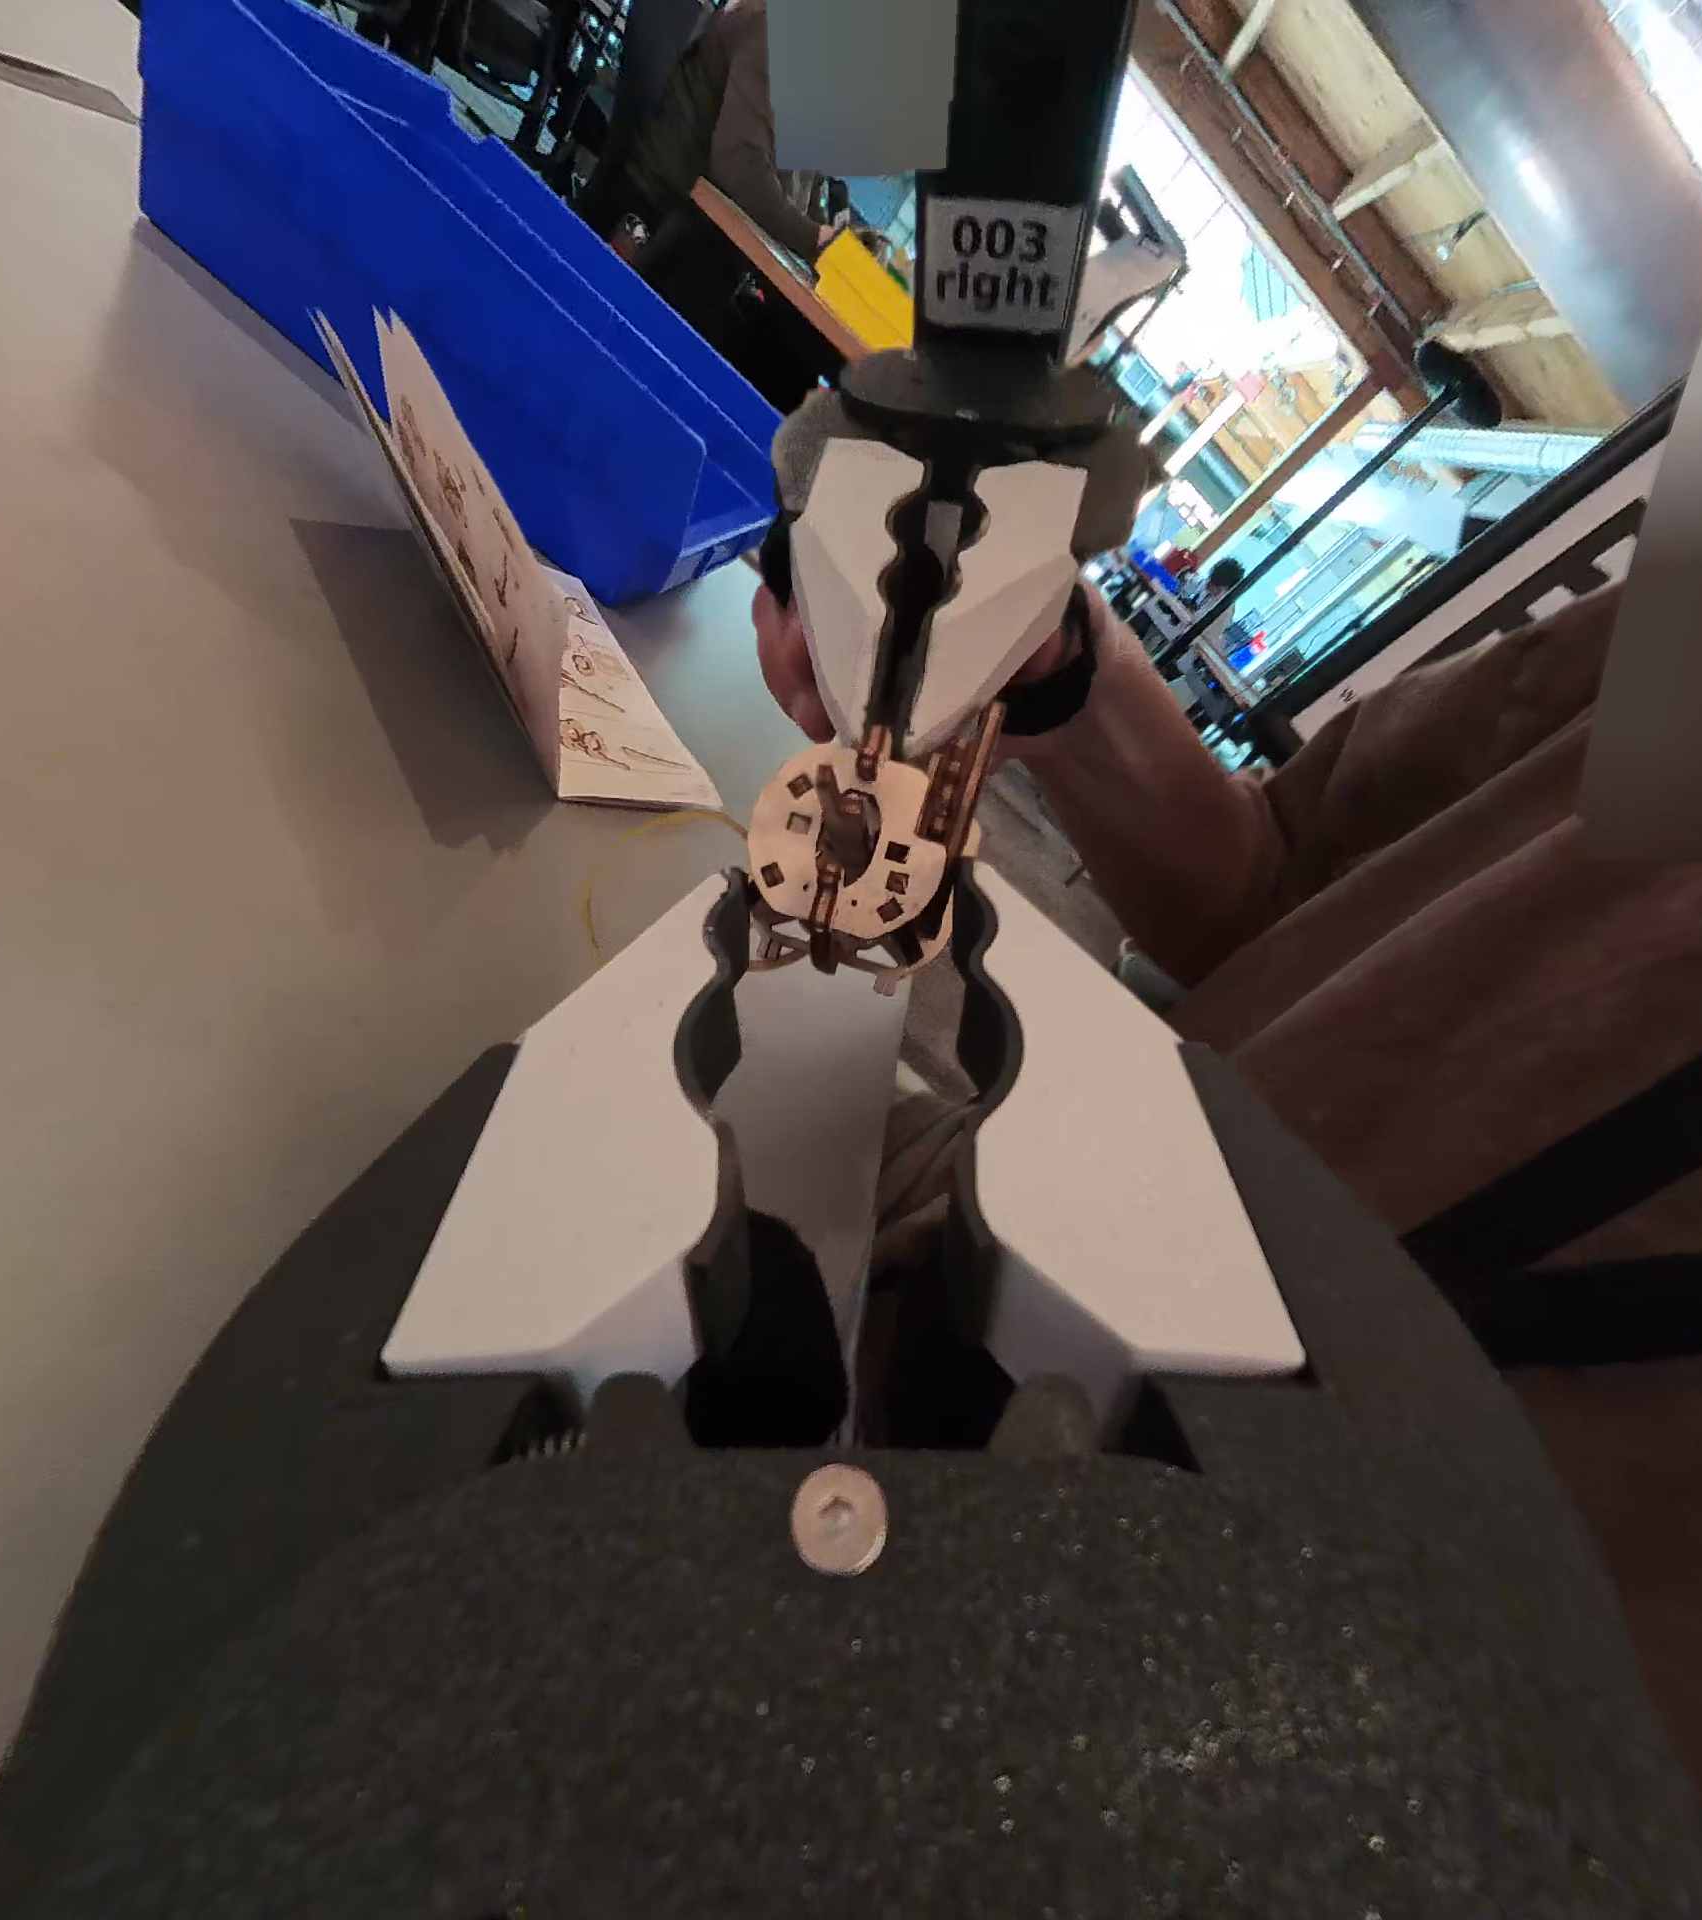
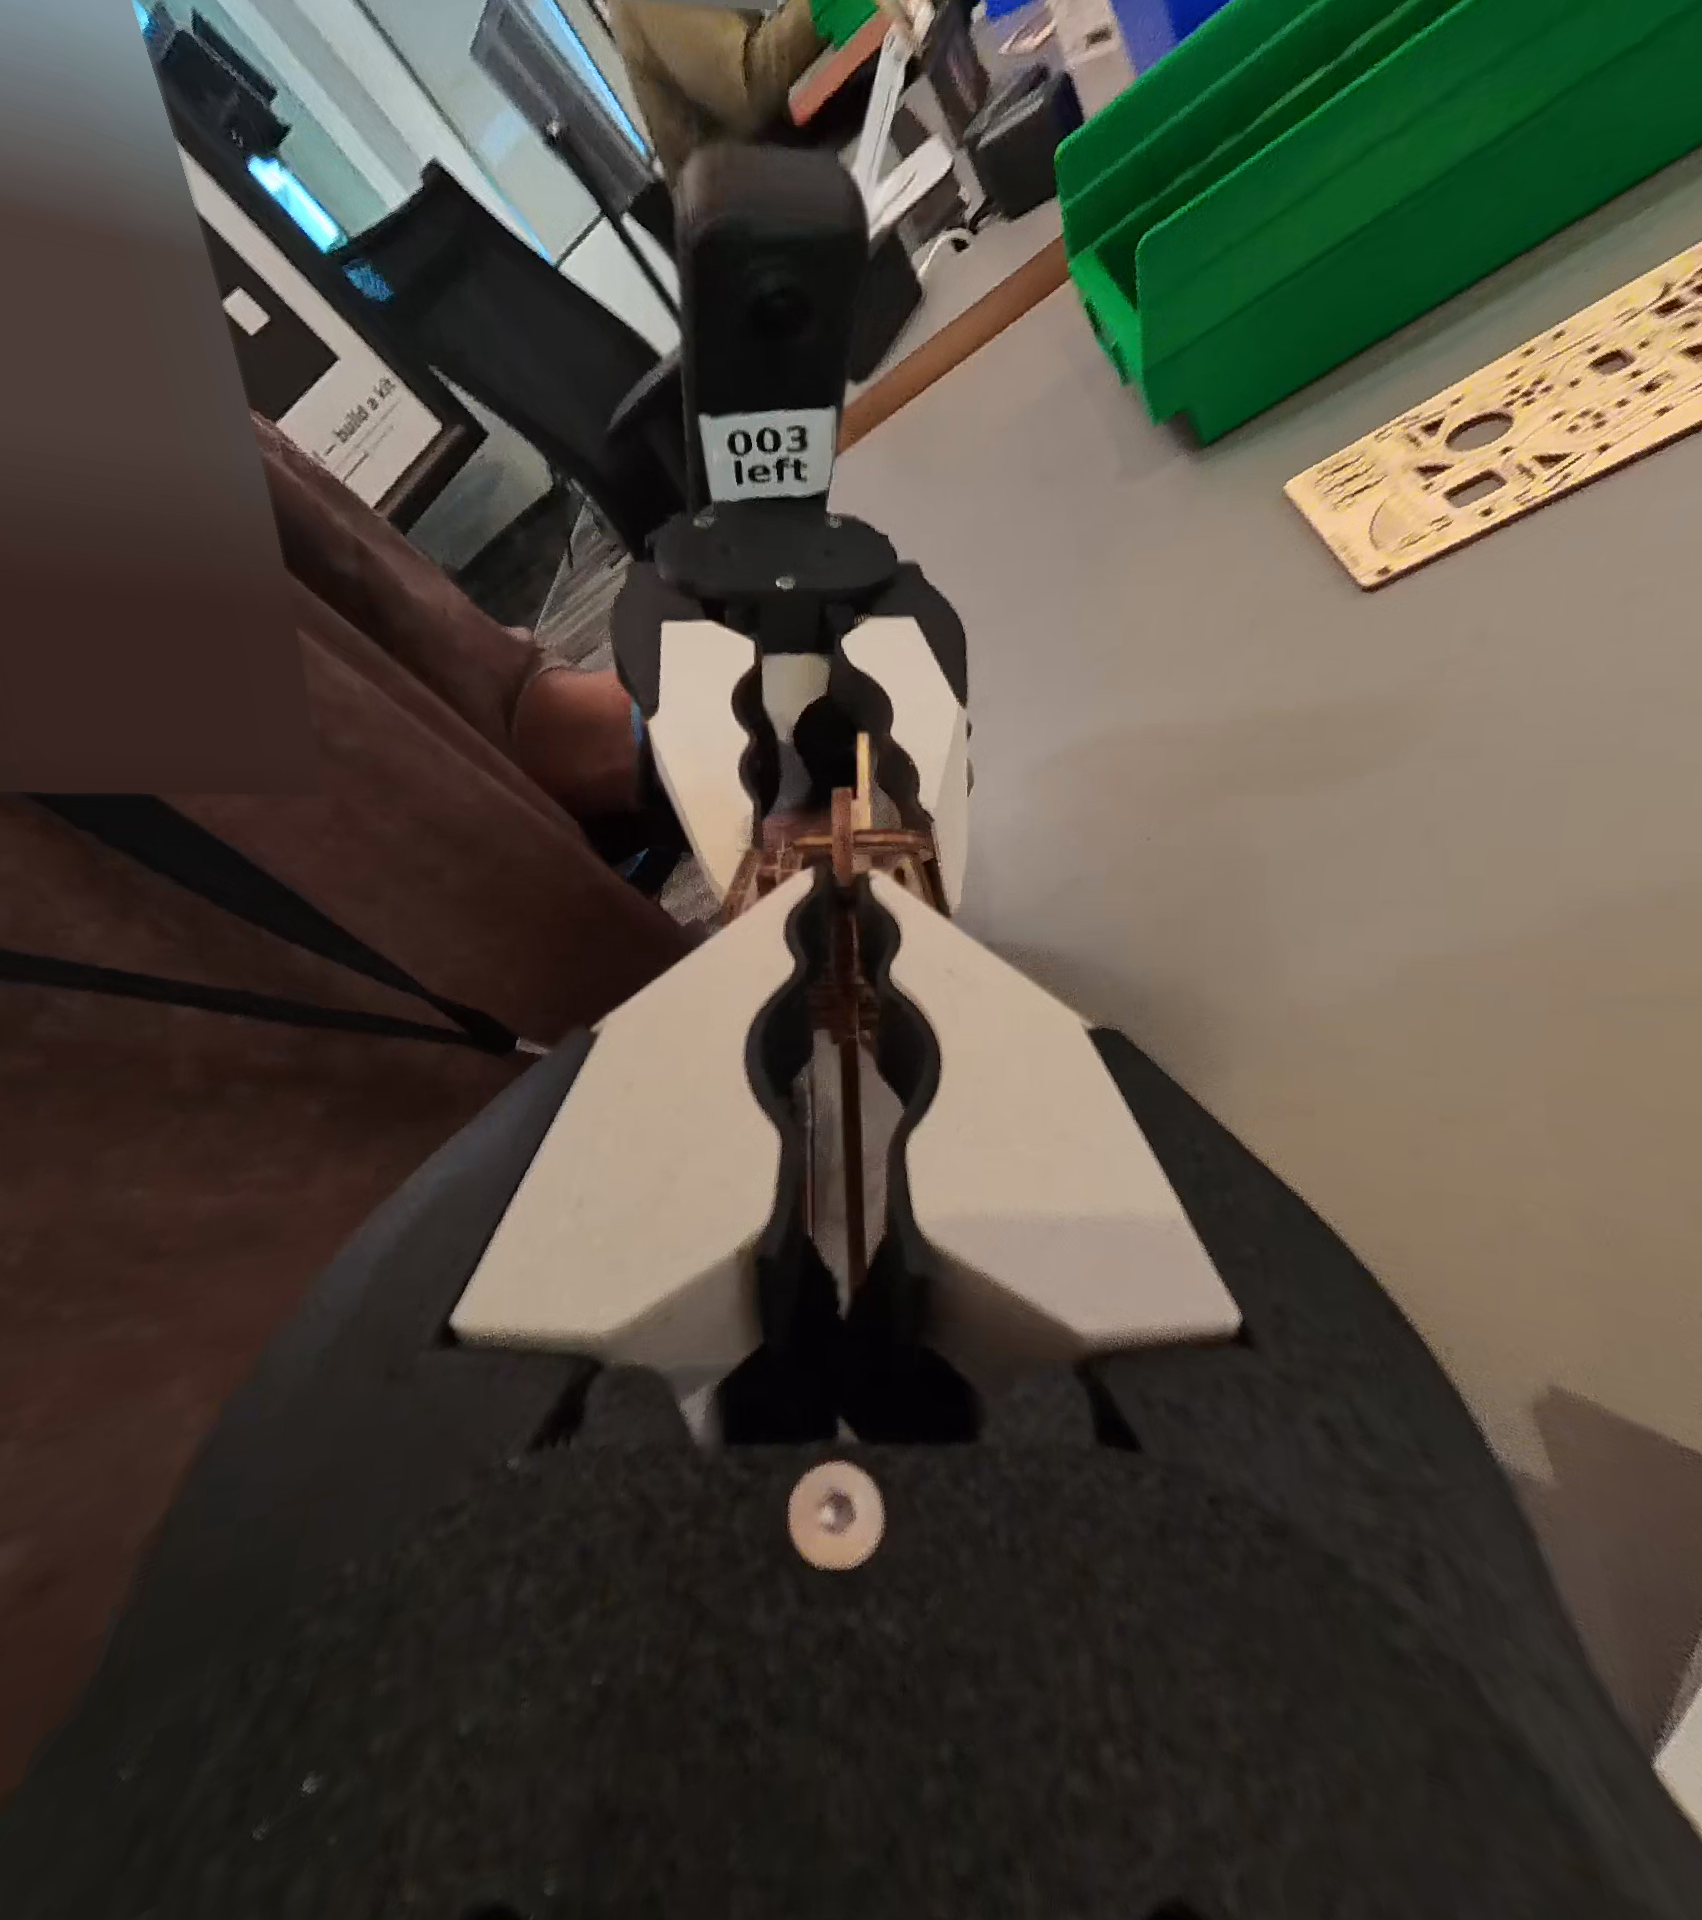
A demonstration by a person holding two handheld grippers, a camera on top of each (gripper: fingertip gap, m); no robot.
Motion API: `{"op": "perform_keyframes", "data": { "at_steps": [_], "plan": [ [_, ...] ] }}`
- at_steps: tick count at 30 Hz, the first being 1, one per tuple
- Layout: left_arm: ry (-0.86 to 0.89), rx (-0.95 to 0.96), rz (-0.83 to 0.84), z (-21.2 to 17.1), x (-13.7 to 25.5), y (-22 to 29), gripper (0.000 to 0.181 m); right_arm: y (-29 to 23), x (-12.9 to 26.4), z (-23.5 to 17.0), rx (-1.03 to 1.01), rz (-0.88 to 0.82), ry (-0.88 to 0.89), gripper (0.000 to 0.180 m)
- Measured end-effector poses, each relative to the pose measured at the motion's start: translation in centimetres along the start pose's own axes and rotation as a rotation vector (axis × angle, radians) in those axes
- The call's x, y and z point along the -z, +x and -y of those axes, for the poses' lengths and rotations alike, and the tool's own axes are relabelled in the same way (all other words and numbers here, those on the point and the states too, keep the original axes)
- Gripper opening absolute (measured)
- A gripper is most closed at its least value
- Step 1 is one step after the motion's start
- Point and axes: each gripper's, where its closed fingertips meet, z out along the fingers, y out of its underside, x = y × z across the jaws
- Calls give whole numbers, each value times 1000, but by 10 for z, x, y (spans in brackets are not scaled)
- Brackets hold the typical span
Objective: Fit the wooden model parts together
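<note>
two grippers meet over a laser-cut wooden model

the pale, laser-cut wooden model assembly (image 1: pixel 847 862) is thin plywood with dark scorched edges: a round disc face pierced by small square holes, thin spokes fanning out beneath it, and a ladder-like slotted strip rising at its 1 o'clock side. it hangs in the air above the smooth grey tabletop (image 1: pixel 99 831), between the two tools.

the left gripper (image 1: pixel 847 925) has matte white, wedge-shaped fingers (image 1: pixel 598 1143) with wavy black inner edges, set in a grainy black body. its tips stand moderately apart and press the lower part of the model on both sides, the spokes sitting between them.

the right gripper (image 2: pixel 839 883), of the same white-and-black build, comes at the model from the 12 o'clock side of the left wrist view. its fingers are nearly together, clamped on a slim brown wooden strip (image 2: pixel 845 997) that runs edge-on down the narrow gap and meets the assembly at the tips.

at 10 o'clock in the left wrist view a folded paper instruction booklet (image 1: pixel 514 623) stands tent-like, touching a glossy blue plastic bin (image 1: pixel 431 291). in the right wrist view, at 2 o'clock, a flat plywood sheet with punched-out part shapes (image 2: pixel 1553 416) lies just beside stacked green plastic bins (image 2: pixel 1398 208).
</note>
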Motion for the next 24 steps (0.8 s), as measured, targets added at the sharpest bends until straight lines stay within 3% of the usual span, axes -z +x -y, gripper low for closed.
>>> {"op": "perform_keyframes", "data": {
  "at_steps": [5,18,21,24],
  "plan": [
    [-2,-20,24,1,6,-3,37,0,-4,7,26,22,-20,4],
    [30,-37,26,7,11,-1,37,4,15,31,-113,221,158,12],
    [42,-22,50,10,16,-9,37,11,24,34,-63,144,197,13],
    [38,-11,114,11,27,-26,36,32,32,20,-40,-45,170,16]
  ]
}}
